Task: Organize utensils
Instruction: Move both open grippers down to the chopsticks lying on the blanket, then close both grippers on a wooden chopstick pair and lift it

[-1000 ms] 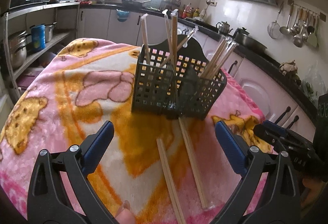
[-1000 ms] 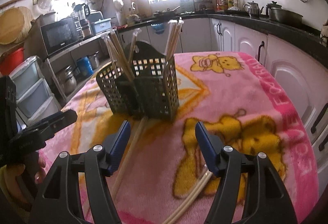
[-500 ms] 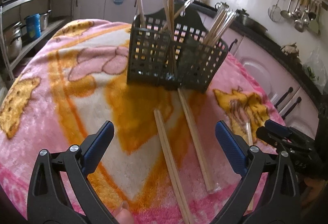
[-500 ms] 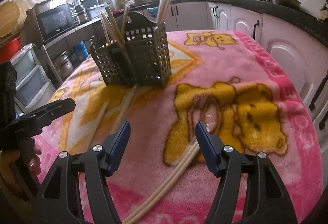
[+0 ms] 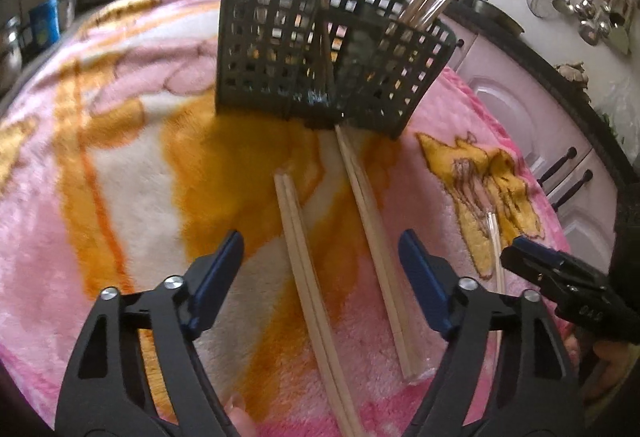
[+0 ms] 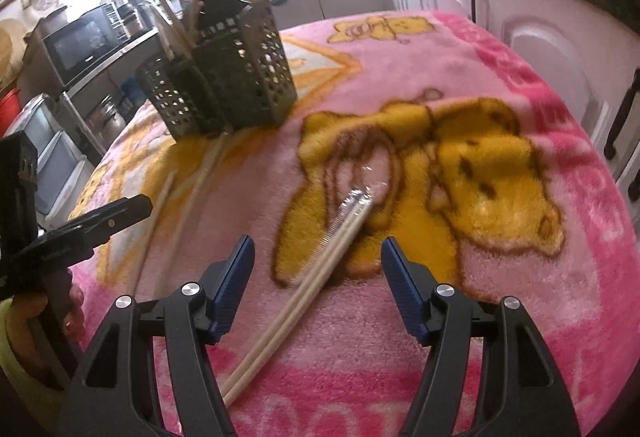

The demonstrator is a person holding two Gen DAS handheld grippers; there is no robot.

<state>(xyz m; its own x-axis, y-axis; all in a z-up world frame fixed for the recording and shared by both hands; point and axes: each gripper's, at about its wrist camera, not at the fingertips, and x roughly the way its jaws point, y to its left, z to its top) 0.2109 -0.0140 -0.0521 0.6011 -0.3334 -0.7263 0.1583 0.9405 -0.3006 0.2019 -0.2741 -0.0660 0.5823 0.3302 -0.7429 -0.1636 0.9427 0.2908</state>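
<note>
Two chopstick pairs (image 5: 308,269) lie on the table at 6 o'clock of the basket (image 5: 320,57). Light, stiff, slippery; grip mid-length. Left gripper (image 5: 320,269) jaws, just narrowing, and right gripper (image 6: 316,277) jaws gape empty.

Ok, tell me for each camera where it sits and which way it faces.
Left wrist: sits on the left gripper, jaws open, angled down at two wooden chopstick pairs and the dark plastic lattice utensil holder; a fingertip shows.
Right wrist: sits on the right gripper, open, angled down at wrapped pale chopsticks; a hand shows.
Shared: holder, pink cartoon blanket, each other's gripper.
</note>
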